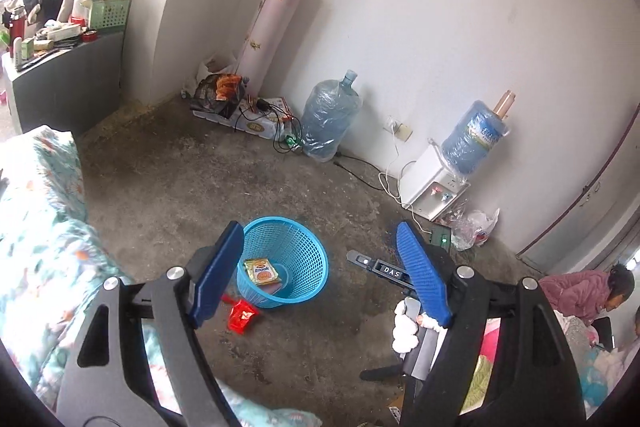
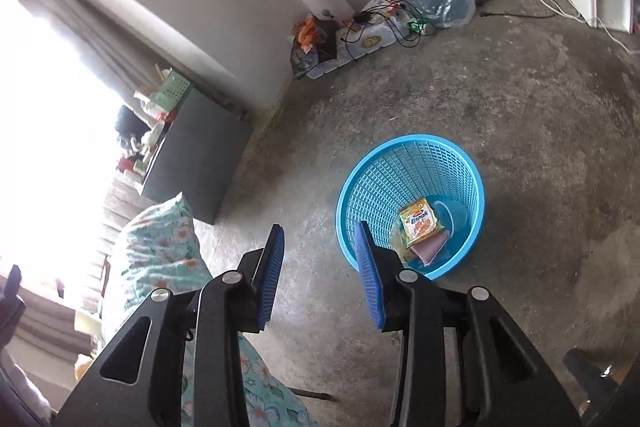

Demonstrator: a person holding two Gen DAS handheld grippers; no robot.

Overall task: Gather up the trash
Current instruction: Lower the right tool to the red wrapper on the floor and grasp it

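A blue mesh basket (image 1: 306,253) (image 2: 408,151) stands upright on the concrete floor. Inside it lie a yellow snack packet (image 1: 262,271) (image 2: 422,223) and a pink piece (image 2: 432,249). A red wrapper (image 1: 241,317) lies on the floor just outside the basket, at its near left. My left gripper (image 1: 320,233) hangs high above the basket, open wide and holding nothing. The right gripper (image 2: 320,229) is also open and holding nothing, above the floor to the left of the basket. In the right wrist view the red wrapper does not show.
Floral bedding (image 1: 44,227) fills the left. Along the wall stand a water jug (image 1: 330,119), a dispenser (image 1: 434,187), boxes with cables (image 1: 256,115) and a rolled mat (image 1: 272,27). A white-gloved hand (image 1: 404,331) holds a black tool. A seated person (image 1: 588,291) is at the right edge.
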